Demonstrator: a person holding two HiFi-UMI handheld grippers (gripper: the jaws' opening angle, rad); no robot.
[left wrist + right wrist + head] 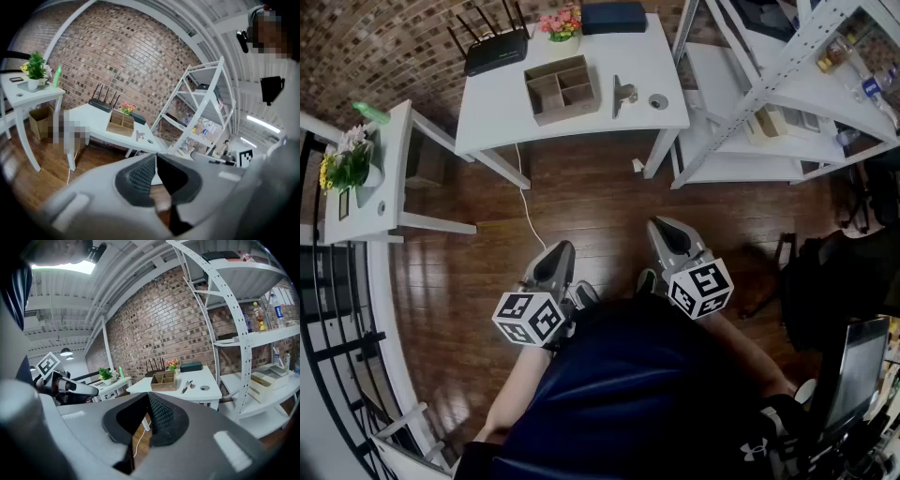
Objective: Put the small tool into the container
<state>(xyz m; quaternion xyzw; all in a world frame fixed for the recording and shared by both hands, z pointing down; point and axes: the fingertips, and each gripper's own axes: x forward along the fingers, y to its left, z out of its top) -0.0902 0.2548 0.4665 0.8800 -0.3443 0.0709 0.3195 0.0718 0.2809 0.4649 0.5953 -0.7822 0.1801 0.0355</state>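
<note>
**Well back from the white table, both grippers closed and empty**

Over a dark, glossy wooden floor, a person in a dark top holds two grey grippers low in front of the body, both aimed toward a white rectangular table at the far side of the head view. The left gripper has its jaws pressed together with nothing between them; its own view shows the ribbed black pads meeting. The right gripper is the same — jaws together, nothing held. Each carries a white cube with black square markers.

On the table sits an open brown wooden box with four compartments. Just to its right, apart from it, lies the small metallic tool on the bare tabletop, outside the box. Both grippers are well apart from it. Beyond the tool is a small round grey ring. At the table's back edge stand a black router with antennas, a pot of pink and orange flowers and a flat dark blue box.

White metal shelving stands to the right of the table. To the left is a small white side table with a potted plant — and a green bottle.
</note>
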